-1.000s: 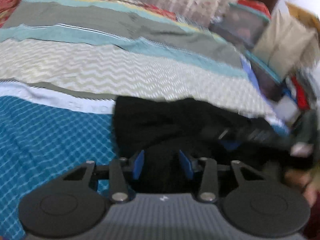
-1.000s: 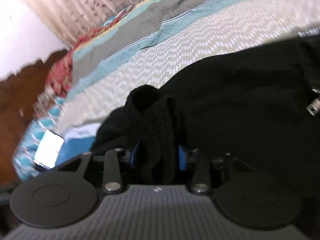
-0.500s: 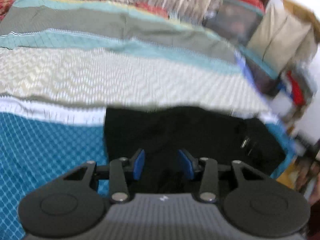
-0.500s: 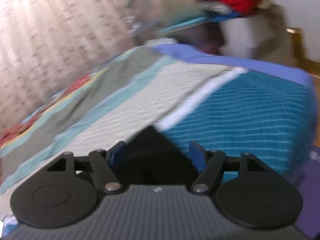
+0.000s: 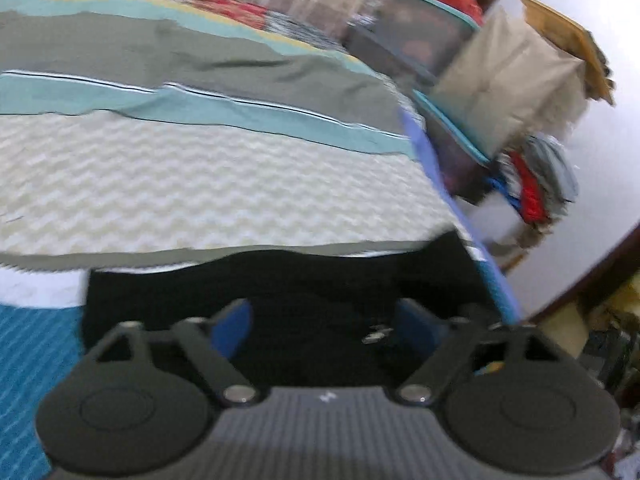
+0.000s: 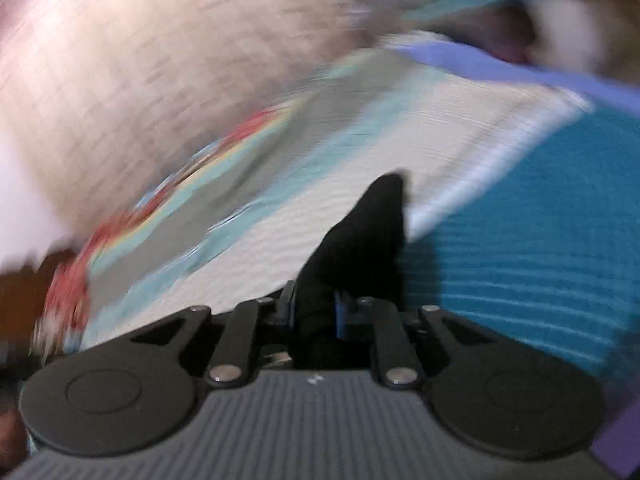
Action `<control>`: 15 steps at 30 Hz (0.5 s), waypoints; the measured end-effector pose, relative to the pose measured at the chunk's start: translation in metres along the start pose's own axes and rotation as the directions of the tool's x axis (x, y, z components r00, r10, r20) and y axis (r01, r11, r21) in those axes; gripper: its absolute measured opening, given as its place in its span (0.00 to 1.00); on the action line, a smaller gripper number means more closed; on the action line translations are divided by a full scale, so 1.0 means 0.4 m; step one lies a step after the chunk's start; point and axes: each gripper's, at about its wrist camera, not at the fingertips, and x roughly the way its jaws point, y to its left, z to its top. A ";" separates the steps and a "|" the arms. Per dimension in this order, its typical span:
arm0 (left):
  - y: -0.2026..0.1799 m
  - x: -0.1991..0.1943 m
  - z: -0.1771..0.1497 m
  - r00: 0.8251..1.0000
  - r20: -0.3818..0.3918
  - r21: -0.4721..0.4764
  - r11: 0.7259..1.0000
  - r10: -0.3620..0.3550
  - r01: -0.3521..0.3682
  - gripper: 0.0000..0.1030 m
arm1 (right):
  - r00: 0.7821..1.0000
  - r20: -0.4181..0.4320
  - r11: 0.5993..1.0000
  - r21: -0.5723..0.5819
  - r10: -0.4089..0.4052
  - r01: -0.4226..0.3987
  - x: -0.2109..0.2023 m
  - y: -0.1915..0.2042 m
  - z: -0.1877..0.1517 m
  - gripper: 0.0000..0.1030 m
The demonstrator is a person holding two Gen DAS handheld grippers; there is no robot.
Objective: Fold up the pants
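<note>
The left gripper (image 5: 320, 326) had just spread wide above the pants (image 5: 280, 292) at the bed's (image 5: 200, 184) corner; only the right view showed the right gripper (image 6: 314, 314), just closed, pinching black cloth.

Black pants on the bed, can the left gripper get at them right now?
Probably yes: the left gripper is open right over the black pants, which lie flat on the bedspread with nothing in between.

Soft, even indoor light, moderate brightness. Both views fisheye-bent; straight lines curve toward edges, dark vignette at corners. Left wrist view: mild motion blur, bedspread (image 5: 208, 184) pattern smeared. Right wrist view: heavy motion blur throughout, curtain (image 6: 152, 72) washed out, bright glare upper left. Black pants (image 5: 304, 292) featureless, detail lost.
</note>
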 end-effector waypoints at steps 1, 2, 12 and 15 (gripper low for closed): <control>-0.015 0.011 0.006 0.999 -0.014 0.000 1.000 -0.029 0.029 0.97 | 1.000 -0.016 0.997 -0.072 0.025 -0.026 0.009 0.054 -0.006 0.19; -0.027 0.027 0.016 0.998 -0.025 -0.003 0.999 -0.052 0.052 0.99 | 0.998 -0.037 0.988 -0.143 0.059 -0.064 0.017 0.113 -0.018 0.19; 0.072 0.113 0.007 0.990 -0.069 -0.163 0.981 -0.119 0.107 0.02 | 0.923 -0.241 0.882 -0.299 0.300 -0.364 0.076 0.352 -0.122 0.19; 0.087 0.042 0.008 0.992 0.024 -0.130 0.984 -0.123 0.125 0.03 | 0.908 -0.263 0.842 -0.356 0.326 -0.405 0.067 0.380 -0.119 0.19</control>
